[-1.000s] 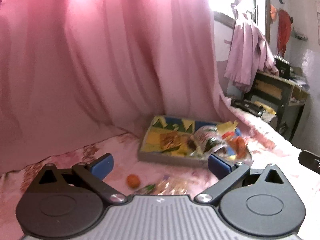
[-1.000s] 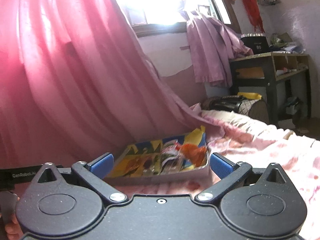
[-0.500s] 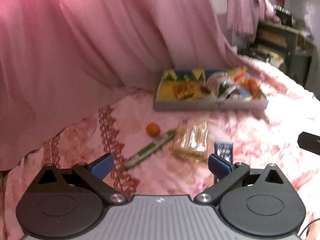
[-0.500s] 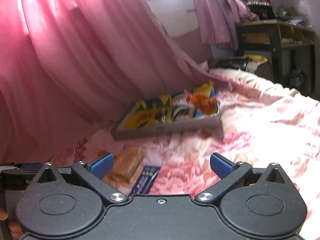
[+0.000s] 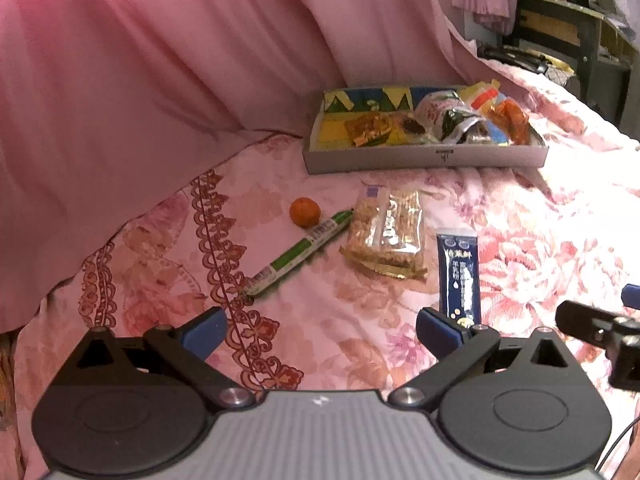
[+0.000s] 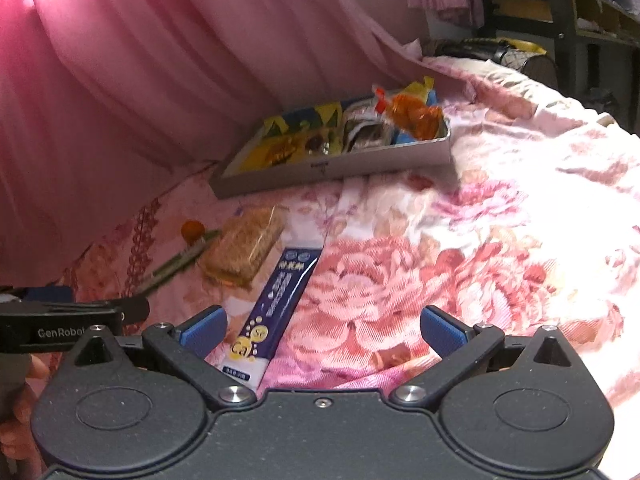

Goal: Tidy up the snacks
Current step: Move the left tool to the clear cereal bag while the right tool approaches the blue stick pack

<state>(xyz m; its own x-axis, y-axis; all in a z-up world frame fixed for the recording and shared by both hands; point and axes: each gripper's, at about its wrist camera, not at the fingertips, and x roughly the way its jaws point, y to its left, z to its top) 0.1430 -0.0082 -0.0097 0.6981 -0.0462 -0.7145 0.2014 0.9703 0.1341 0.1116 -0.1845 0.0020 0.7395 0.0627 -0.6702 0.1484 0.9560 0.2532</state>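
Snacks: cracker pack [image 5: 386, 236], blue sachet [image 5: 458, 270], orange [image 5: 305, 211] loose on bed [image 5: 520, 248] near box [image 5: 424, 156] (part-filled). My left gripper [image 5: 320, 330] & right gripper [image 6: 322, 330] both spread wide, holding nothing.

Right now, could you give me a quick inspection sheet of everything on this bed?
Surface: floral pink bedspread, rumpled.
Job's things: grey tray already holding snacks; cracker pack, blue sachet, green stick pack and small orange lie loose in front of it.
Clutter: nothing seen.
Tongs: left tongs open, empty; right tongs open, over the sachet's near end.
Cables: thin wire at the edge.
Surroundings: pink curtain, dark desk.
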